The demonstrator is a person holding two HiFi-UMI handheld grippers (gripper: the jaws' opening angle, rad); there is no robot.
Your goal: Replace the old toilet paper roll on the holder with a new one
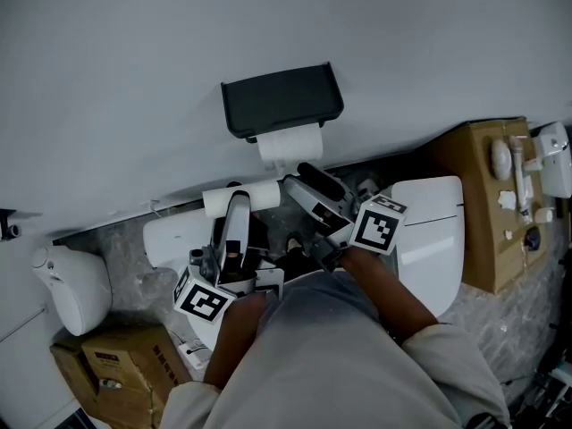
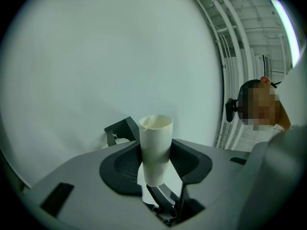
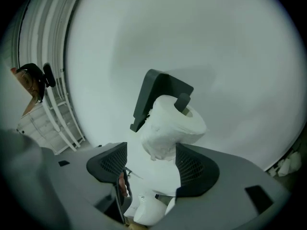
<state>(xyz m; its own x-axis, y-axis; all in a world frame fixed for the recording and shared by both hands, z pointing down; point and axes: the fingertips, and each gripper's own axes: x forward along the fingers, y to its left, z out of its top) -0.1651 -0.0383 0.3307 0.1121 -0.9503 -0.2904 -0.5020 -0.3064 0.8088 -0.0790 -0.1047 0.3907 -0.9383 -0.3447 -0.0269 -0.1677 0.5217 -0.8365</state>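
left gripper (image 2: pixel 156 163): clenched on the old roll tube (image 2: pixel 156 140). We see both pads (image 2: pixel 122 166) against its sides.
old roll tube: bare white core, off the holder. In the left gripper view it stands up between the jaws. In the head view it lies crosswise at the jaw tips, lower left of the holder and in front of the wall (image 1: pixel 134 52).
right gripper (image 3: pixel 151 161): released, jaws apart. The new roll's lower part shows between them. The pad at that view's left is clear of the paper. The other pad is close, and we can't tell if it touches.
new roll (image 3: pixel 173 123): hung on the holder (image 3: pixel 158 92), under the black cover, with the holder's arm end poking out of the core. The paper is rumpled on the side facing the jaws.
holder: black, mounted on the pale wall, above both grippers in the head view.
gripper layout: side by side in the head view. The right one is just below the new roll, the left one lower and to its left. The right marker cube (image 1: pixel 379 224) and left marker cube (image 1: pixel 204 298) are back near the person's hands.
surroundings: white toilet (image 1: pixel 433 239) under the arms. Cardboard box (image 1: pixel 474 239) to the right with small white parts on top. Second box (image 1: pixel 112 365) at bottom left, with a rounded white unit (image 1: pixel 73 282) just above it.
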